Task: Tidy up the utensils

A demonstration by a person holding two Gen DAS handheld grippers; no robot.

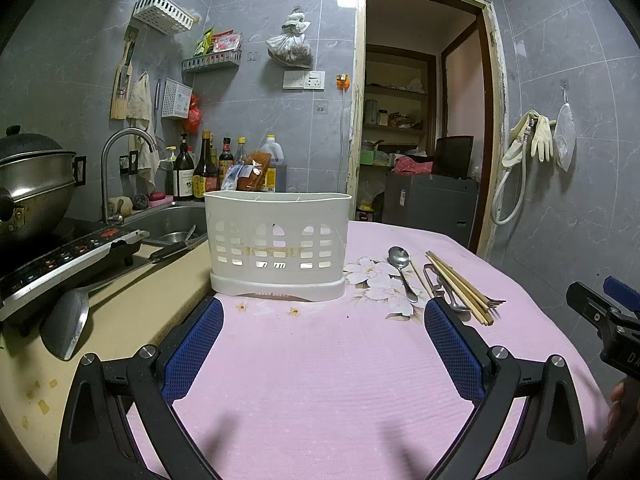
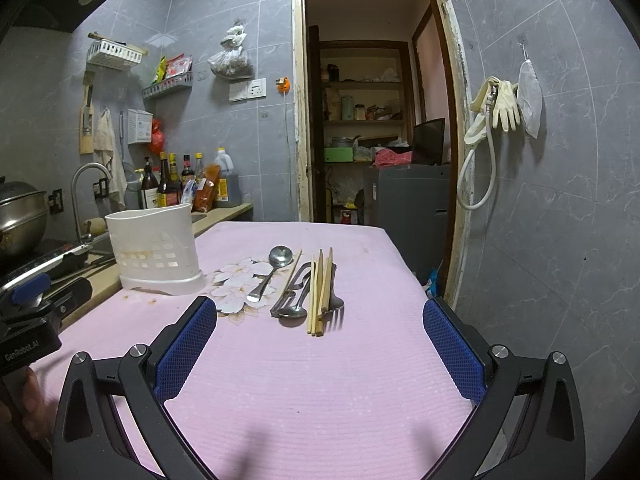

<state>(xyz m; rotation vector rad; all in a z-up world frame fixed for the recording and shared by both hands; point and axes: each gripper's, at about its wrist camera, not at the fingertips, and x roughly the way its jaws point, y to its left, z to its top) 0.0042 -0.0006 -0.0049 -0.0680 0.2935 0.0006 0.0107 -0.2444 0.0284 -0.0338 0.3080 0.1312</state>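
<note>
A white slotted utensil caddy (image 1: 277,245) (image 2: 154,249) stands upright on the pink cloth (image 1: 328,364) (image 2: 320,376). To its right lie a steel spoon (image 1: 401,270) (image 2: 269,272), several wooden chopsticks (image 1: 460,286) (image 2: 319,290), a fork (image 2: 335,300) and another spoon (image 2: 294,308) in a loose pile. My left gripper (image 1: 324,312) is open, facing the caddy from a short way back. My right gripper (image 2: 320,316) is open too, with the utensil pile just ahead between its blue pads (image 2: 186,348).
Left of the cloth are a beige counter (image 1: 132,320), a spatula (image 1: 66,326), an induction hob (image 1: 60,260) with a pot (image 1: 32,184), and a sink (image 1: 176,220) with bottles behind. A doorway (image 2: 372,120) opens beyond the table. The table's right edge drops off near the tiled wall.
</note>
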